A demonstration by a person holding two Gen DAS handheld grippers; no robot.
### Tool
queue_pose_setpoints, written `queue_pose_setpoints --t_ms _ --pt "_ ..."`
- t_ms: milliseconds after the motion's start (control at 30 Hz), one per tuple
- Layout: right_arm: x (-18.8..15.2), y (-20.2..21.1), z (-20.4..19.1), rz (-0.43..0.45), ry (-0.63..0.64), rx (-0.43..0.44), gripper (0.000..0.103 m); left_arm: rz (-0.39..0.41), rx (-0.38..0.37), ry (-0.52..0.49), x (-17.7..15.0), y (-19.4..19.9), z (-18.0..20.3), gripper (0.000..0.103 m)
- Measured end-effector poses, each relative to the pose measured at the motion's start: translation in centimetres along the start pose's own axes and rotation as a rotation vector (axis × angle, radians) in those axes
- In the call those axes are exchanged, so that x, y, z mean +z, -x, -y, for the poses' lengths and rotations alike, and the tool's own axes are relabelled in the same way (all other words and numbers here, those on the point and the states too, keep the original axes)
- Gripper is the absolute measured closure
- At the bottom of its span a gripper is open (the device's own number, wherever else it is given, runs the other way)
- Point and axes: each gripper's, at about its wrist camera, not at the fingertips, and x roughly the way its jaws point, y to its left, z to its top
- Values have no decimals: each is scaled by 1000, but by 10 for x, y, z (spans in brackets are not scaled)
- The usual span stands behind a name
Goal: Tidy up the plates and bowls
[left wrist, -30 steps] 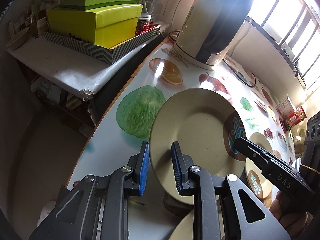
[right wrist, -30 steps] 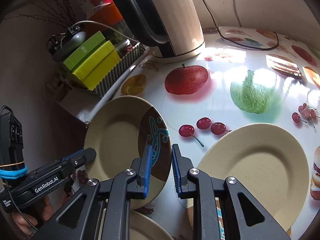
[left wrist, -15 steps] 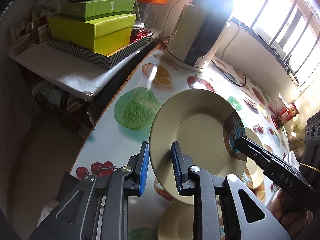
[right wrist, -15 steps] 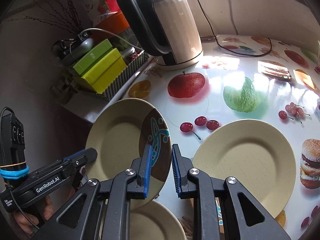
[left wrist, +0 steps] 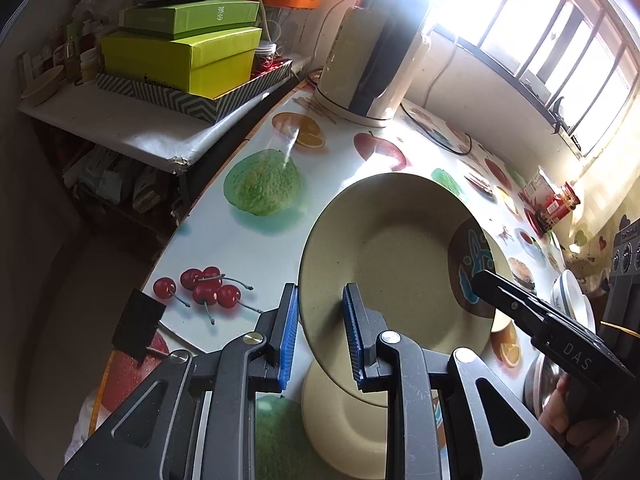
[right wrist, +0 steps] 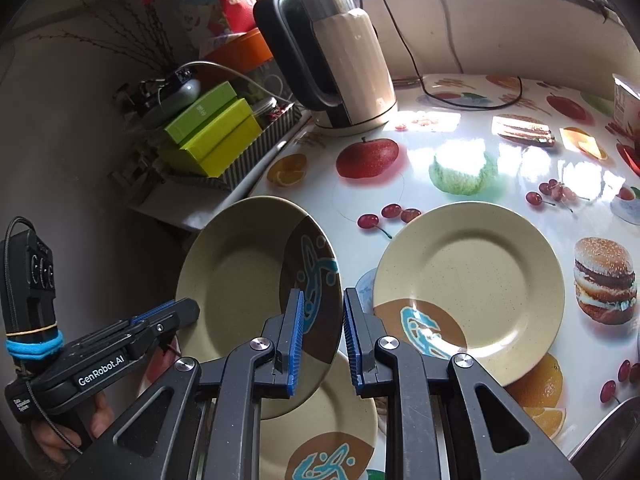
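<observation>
Since the earlier frame the raised plate [right wrist: 248, 276] has lifted clear of the table [left wrist: 224, 248], with left gripper [left wrist: 318, 332] and right gripper [right wrist: 320, 332] both clamping its rim, so you next carry it over the flat plate [right wrist: 472, 276] and lower it level.

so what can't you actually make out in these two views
- Lifted plate: right wrist view, near rim hidden behind the right claw.
- Plate beneath it: left wrist view, mostly hidden by the left claw.
- Metal bowl: cut off by the picture's corner.
- Window: left wrist view, glare.
</observation>
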Motion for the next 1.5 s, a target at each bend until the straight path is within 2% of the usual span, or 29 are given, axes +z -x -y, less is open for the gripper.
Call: queue_pose_setpoints --t_ms 700,1500 --pt "-55 21 2 -34 -19 -21 84 -50 -9 -20 -45 6 3 80" --pt "-81 22 9 -70 -37 -47 83 -95 -1 -34 -65 -1 6 80"
